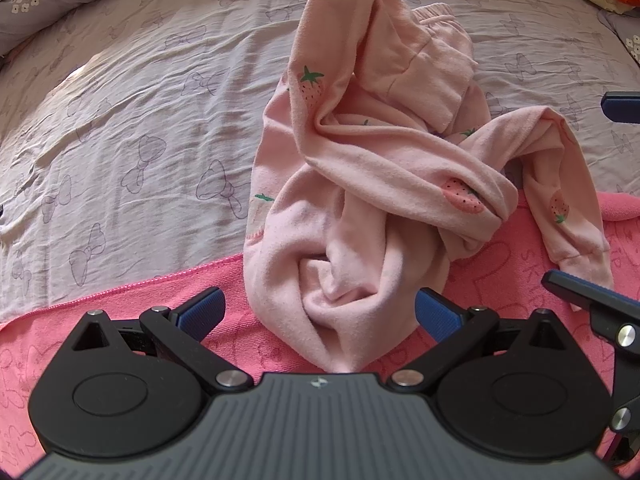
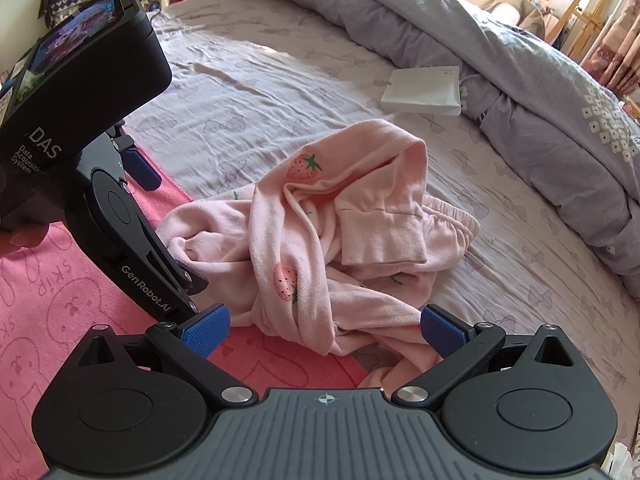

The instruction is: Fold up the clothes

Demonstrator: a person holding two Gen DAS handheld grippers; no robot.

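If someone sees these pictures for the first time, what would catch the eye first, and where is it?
The crumpled pale pink strawberry-print garment dominates the middle of the bed, lying partly on a bright pink towel and partly on the lilac bow-patterned bedsheet. Both grippers, left gripper and right gripper, stand open at its near edge, holding nothing. A flat white packet lies farther back beside the grey floral duvet.

Between the spread fingers of the left gripper (image 1: 320, 312) bulges the crumpled pink pyjama garment (image 1: 360, 200); bare bedsheet (image 1: 120, 140) lies open left of them. The right gripper (image 2: 324, 330) crowds their right side.
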